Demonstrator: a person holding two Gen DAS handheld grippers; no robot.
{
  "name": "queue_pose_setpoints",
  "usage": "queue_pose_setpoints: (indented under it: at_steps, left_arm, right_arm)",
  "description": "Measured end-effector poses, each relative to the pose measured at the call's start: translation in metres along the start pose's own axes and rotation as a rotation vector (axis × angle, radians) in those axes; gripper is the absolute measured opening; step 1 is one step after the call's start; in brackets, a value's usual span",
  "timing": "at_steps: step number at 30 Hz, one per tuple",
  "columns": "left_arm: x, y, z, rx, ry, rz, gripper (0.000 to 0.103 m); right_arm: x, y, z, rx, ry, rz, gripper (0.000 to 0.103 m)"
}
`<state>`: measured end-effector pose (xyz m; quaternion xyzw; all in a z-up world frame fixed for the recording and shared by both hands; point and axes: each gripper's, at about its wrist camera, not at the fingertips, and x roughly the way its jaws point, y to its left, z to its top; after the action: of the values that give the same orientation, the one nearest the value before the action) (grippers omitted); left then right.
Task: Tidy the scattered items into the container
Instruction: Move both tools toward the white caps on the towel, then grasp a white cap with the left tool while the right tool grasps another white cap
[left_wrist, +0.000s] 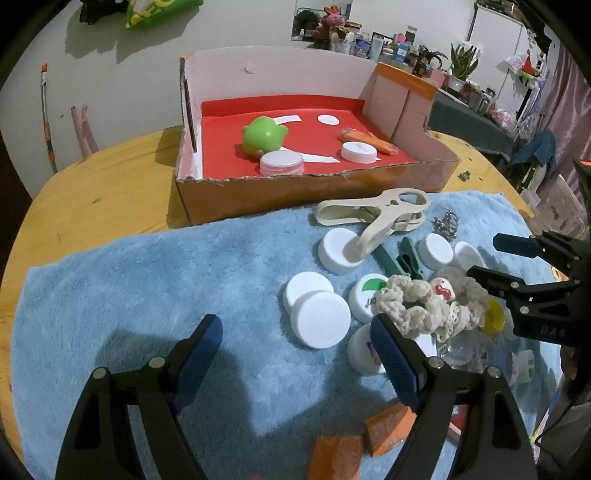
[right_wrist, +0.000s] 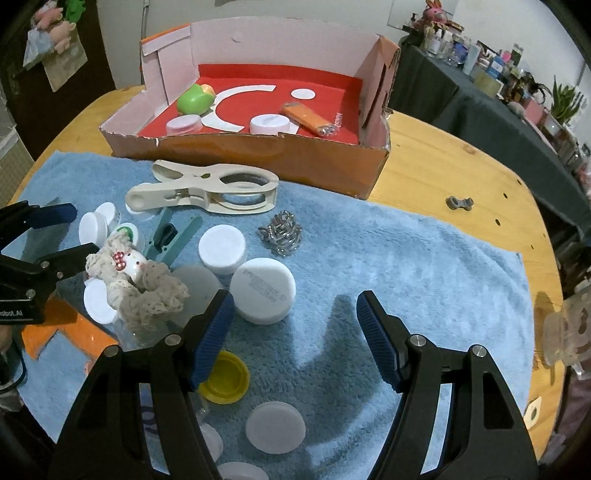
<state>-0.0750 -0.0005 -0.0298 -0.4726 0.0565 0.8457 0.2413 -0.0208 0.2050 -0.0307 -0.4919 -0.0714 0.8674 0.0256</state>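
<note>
An orange cardboard box (left_wrist: 295, 188) with a red floor stands at the back of a blue towel (left_wrist: 147, 280). It holds a green toy (left_wrist: 260, 134), two caps and an orange pack (left_wrist: 369, 142). Scattered on the towel are several white caps (left_wrist: 320, 319), a big cream clip (right_wrist: 207, 190), a green clip (left_wrist: 402, 258), a lace scrunchie (left_wrist: 424, 310), a metal chain (right_wrist: 282, 232) and a yellow cap (right_wrist: 225, 376). My left gripper (left_wrist: 293, 325) hangs open over the stacked white caps, holding nothing. My right gripper (right_wrist: 294, 296) is open and empty just behind a large white cap (right_wrist: 263, 295).
The towel lies on a round wooden table (right_wrist: 443, 162). A small grey metal part (right_wrist: 459, 203) sits on bare wood right of the box. Orange card pieces (left_wrist: 388, 428) lie near the towel's front. A clear hair claw (right_wrist: 565, 332) sits at the far right edge.
</note>
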Motion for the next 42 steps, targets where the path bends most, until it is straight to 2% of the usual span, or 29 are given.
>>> queue_pose_setpoints:
  at_steps: [15,28,31,38,42]
  left_arm:
    - [0.003,-0.001,0.004,0.003,-0.001,-0.002,0.084]
    - [0.001,-0.001,0.003,0.024,-0.009,-0.031,0.072]
    - [-0.002,0.003,0.002,0.020,-0.013,-0.026,0.065]
    - [0.002,0.003,-0.001,0.031,-0.006,0.006,0.064]
    - [0.004,-0.003,0.000,0.055,-0.009,0.009,0.054]
  right_arm:
    - [0.010,0.003,0.003,-0.010,-0.003,0.009,0.068]
    - [0.011,0.004,0.003,-0.006,-0.003,0.015,0.068]
    - [0.012,0.004,0.003,-0.006,-0.002,0.015,0.068]
    - [0.012,0.004,0.002,-0.005,-0.003,0.015,0.068]
    - [0.011,0.004,0.002,-0.010,-0.009,0.011,0.067]
